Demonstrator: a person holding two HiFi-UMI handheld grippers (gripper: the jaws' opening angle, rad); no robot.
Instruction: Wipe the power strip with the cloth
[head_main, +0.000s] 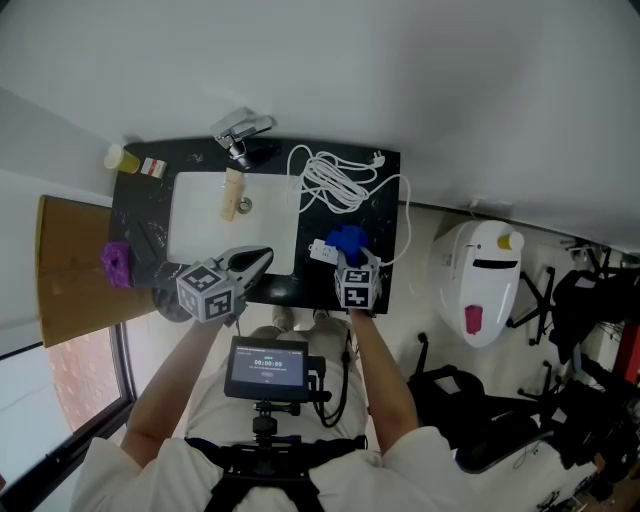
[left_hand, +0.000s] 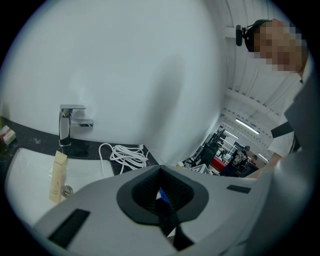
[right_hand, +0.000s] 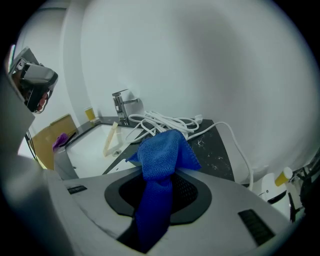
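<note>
On the black counter (head_main: 385, 200) the white power strip (head_main: 322, 252) shows only as a small end next to the blue cloth (head_main: 348, 241). Its white cable (head_main: 335, 180) lies coiled behind it, plug at the far right corner. My right gripper (head_main: 352, 264) stands at the counter's front edge, shut on the blue cloth (right_hand: 161, 155), which bunches up above the jaws. In the right gripper view the cable coil (right_hand: 167, 122) lies beyond the cloth. My left gripper (head_main: 264, 257) hovers over the front of the sink, jaws shut and empty, pointing toward the cloth. The cable (left_hand: 125, 155) is visible in the left gripper view.
A white sink (head_main: 200, 225) holds a beige tube (head_main: 233, 193), with a chrome faucet (head_main: 243, 130) behind it. A yellow bottle (head_main: 120, 158) and a purple item (head_main: 117, 262) sit at the left. A white appliance (head_main: 482, 280) stands on the floor to the right.
</note>
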